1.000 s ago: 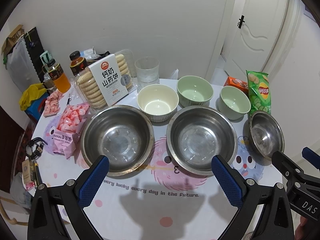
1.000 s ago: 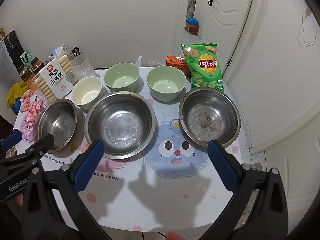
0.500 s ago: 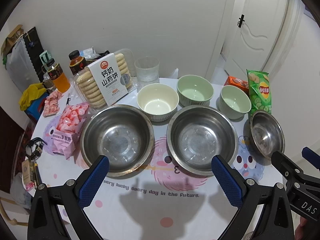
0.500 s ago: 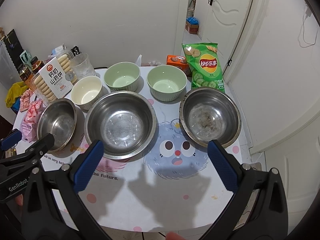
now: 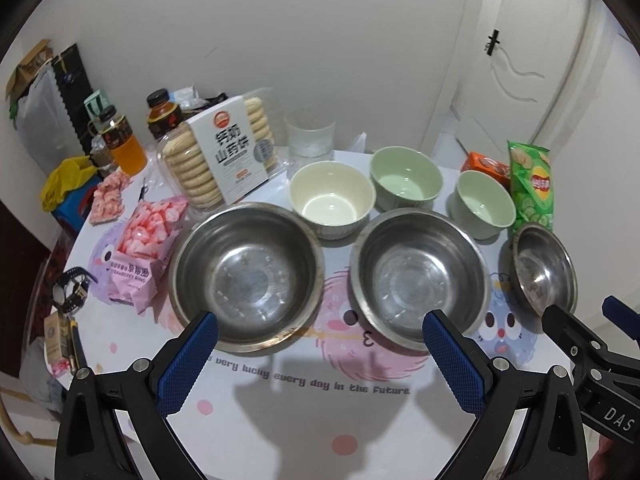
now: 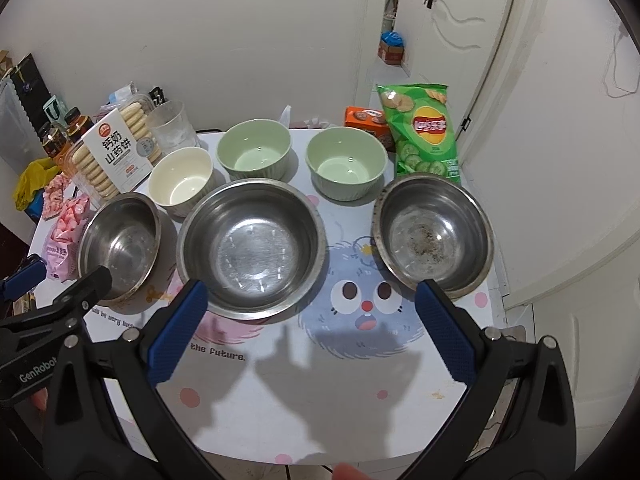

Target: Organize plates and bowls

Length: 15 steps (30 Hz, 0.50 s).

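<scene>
Three steel bowls stand in a row on the table: left [image 5: 246,274] [image 6: 120,246], middle [image 5: 418,278] [image 6: 252,246], right [image 5: 544,268] [image 6: 434,232]. Behind them stand a cream bowl [image 5: 332,198] [image 6: 182,182] and two green bowls [image 5: 406,180] [image 5: 484,204] [image 6: 254,154] [image 6: 346,162]. My left gripper [image 5: 320,354] is open and empty, above the table's near edge before the left and middle steel bowls. My right gripper [image 6: 308,332] is open and empty, before the middle and right steel bowls.
A biscuit box [image 5: 228,156], a glass [image 5: 310,134], drink bottles [image 5: 122,138], pink snack bags [image 5: 138,248] and a watch [image 5: 70,292] crowd the left. A green chips bag [image 6: 424,132] and an orange box [image 6: 366,120] stand back right. A printed cloth [image 6: 320,380] covers the table.
</scene>
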Motion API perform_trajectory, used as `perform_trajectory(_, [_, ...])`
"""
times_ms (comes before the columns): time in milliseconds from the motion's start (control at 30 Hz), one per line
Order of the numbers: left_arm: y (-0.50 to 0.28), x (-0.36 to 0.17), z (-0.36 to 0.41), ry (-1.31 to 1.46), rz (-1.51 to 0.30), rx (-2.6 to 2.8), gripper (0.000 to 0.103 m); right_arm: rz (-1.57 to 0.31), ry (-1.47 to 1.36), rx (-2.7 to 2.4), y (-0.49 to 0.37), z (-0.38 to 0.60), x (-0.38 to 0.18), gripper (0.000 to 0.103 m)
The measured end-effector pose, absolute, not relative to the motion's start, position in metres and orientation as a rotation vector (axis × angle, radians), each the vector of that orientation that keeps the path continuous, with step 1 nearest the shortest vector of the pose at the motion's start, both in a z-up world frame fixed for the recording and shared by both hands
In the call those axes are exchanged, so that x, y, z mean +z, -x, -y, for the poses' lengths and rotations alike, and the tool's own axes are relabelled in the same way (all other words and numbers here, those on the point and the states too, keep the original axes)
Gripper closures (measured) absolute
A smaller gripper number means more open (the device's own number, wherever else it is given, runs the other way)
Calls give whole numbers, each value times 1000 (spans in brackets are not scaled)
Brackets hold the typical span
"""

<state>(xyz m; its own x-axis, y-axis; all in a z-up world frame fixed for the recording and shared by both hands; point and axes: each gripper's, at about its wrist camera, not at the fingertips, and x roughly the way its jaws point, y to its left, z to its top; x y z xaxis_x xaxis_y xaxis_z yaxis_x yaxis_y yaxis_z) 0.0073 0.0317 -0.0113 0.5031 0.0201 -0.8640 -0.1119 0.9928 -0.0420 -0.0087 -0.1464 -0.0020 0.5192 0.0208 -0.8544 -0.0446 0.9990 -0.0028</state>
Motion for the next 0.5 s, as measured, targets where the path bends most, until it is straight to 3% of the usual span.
perform_trajectory(500, [-18, -61, -118, 207, -1153, 245, 0, -1084, 106, 275, -39, 62, -31, 0])
